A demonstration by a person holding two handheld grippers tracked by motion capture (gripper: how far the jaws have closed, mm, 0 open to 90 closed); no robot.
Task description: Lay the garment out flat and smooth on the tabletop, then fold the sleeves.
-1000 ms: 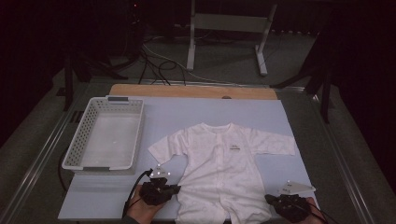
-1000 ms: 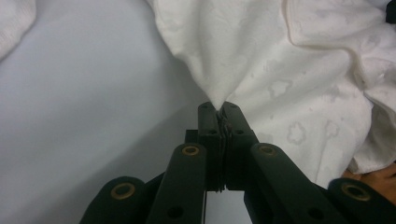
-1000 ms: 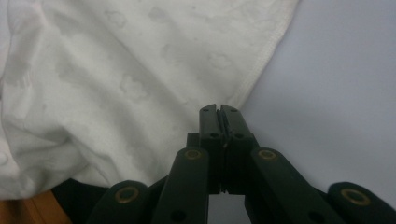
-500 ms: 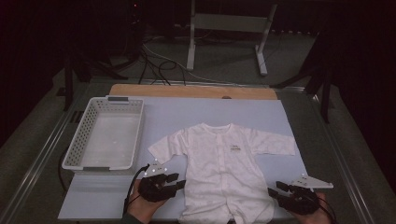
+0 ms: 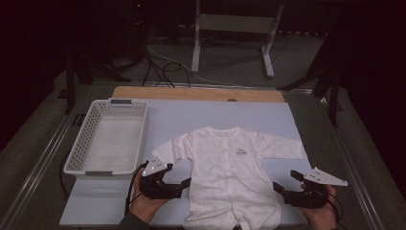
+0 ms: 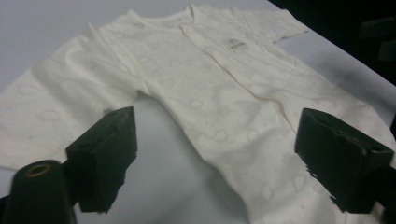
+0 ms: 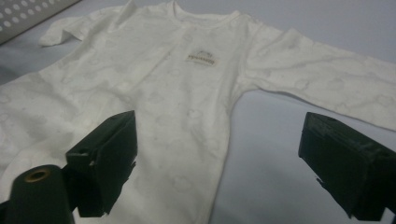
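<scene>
A white baby onesie (image 5: 230, 172) lies flat on the pale mat, front up, sleeves spread, a small chest label showing. My left gripper (image 5: 179, 174) rests at the garment's left side below the sleeve, jaws open and pointing at it. In the left gripper view the onesie (image 6: 219, 88) spreads ahead, its side edge between the wide-apart jaws of the left gripper (image 6: 217, 140). My right gripper (image 5: 284, 179) sits at the garment's right side below the other sleeve, also open. In the right gripper view the onesie (image 7: 177, 79) runs under the left jaw of the right gripper (image 7: 219, 140).
A white perforated basket (image 5: 76, 158) stands empty at the left of the mat, its corner (image 7: 28, 14) seen in the right gripper view. The pale mat (image 5: 201, 115) covers a wooden table (image 5: 196, 93). Cables and a metal stand sit on the dark floor beyond.
Both hands have turned their grippers so the open jaws face the onesie's sides. The right gripper has shifted slightly right and forward. The garment has not moved.
</scene>
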